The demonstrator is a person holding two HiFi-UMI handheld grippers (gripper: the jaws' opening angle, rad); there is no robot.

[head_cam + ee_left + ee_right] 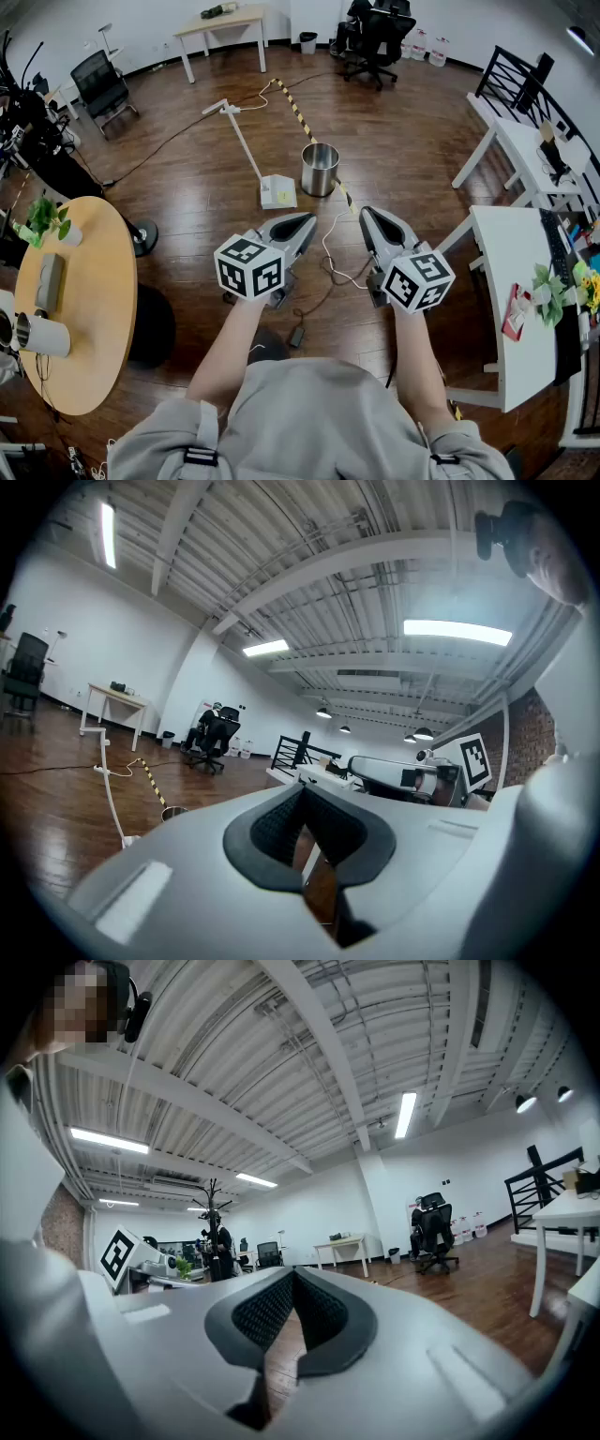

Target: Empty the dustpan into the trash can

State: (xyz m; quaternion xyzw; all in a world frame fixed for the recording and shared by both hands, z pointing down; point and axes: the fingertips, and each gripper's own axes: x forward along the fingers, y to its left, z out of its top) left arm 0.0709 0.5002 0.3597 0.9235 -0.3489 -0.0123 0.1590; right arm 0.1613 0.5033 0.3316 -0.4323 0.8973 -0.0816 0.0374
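The white dustpan (278, 192) stands on the wood floor ahead of me, its long handle (242, 141) leaning away to the back left. A shiny metal trash can (320, 169) stands upright just right of it, nearly touching. My left gripper (306, 221) and right gripper (367, 214) are held level side by side, short of both, each shut with nothing in it. In the left gripper view the left gripper (302, 791) has its pads together, with the handle (111, 799) and the can (173, 811) low at the left. In the right gripper view the right gripper (293, 1274) looks the same.
A round wooden table (94, 281) with a plant and cups is at my left, white desks (502, 281) at my right. Cables (328, 267) and a black-yellow strip (292, 108) cross the floor. Office chairs (380, 37) and a white table (225, 23) stand at the back.
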